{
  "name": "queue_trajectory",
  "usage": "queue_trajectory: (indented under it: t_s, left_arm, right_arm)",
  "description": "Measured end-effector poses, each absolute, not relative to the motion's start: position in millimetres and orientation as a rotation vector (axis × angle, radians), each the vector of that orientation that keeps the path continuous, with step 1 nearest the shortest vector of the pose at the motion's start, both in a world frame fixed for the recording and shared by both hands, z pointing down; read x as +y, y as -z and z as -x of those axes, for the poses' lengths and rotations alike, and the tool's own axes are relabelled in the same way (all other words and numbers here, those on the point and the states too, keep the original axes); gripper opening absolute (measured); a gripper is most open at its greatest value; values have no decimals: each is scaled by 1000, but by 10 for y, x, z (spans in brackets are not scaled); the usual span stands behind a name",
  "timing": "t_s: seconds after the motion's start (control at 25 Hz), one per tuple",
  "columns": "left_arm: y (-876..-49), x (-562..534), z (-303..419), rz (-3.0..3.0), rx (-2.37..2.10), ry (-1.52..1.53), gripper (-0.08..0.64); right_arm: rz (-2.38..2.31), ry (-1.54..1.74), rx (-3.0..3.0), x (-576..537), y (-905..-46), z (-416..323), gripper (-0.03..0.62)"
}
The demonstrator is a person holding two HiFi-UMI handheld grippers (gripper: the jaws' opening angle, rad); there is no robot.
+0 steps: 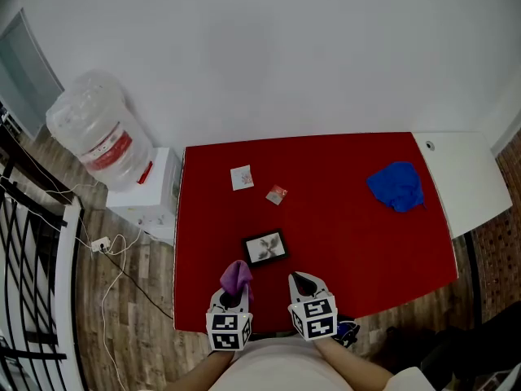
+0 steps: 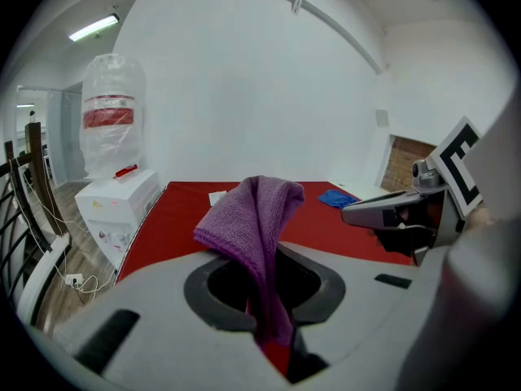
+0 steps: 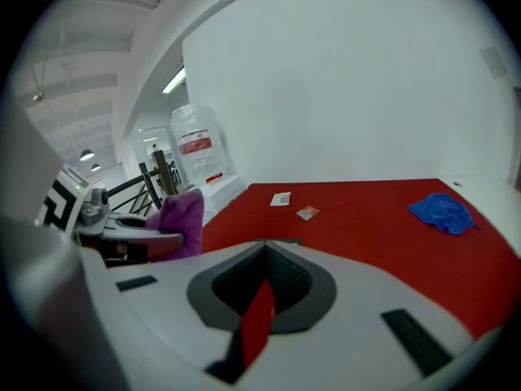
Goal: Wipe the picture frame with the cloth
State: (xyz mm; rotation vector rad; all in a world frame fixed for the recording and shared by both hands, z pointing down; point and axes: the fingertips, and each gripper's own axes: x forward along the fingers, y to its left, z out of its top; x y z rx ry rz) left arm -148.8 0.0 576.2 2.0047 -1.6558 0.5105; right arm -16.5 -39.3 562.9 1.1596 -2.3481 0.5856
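At surface's (image 1: 350,235) near edge, left gripper (image 2: 273,336) pinches cloth (image 1: 237,276); right gripper (image 1: 305,284) fingers (image 3: 313,296) closed, empty. Next, prob.: cloth fwd onto picture frame (image 1: 265,248).

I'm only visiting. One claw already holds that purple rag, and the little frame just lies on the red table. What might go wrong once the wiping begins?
1. The picture frame lies loose on the red table, and the right gripper is shut and off it, so a wipe may just push it along.
2. The left gripper pinches only part of the purple cloth; it could slip out.
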Motion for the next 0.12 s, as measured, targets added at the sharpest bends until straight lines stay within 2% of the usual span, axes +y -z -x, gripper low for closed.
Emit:
queue_trajectory:
  t_s: [0.12]
  left_arm:
    - [-5770,1,1500,-2006,-1656,-513,54]
  right_arm:
    - [-1157,-585,-2350,-393,-5631,177,3]
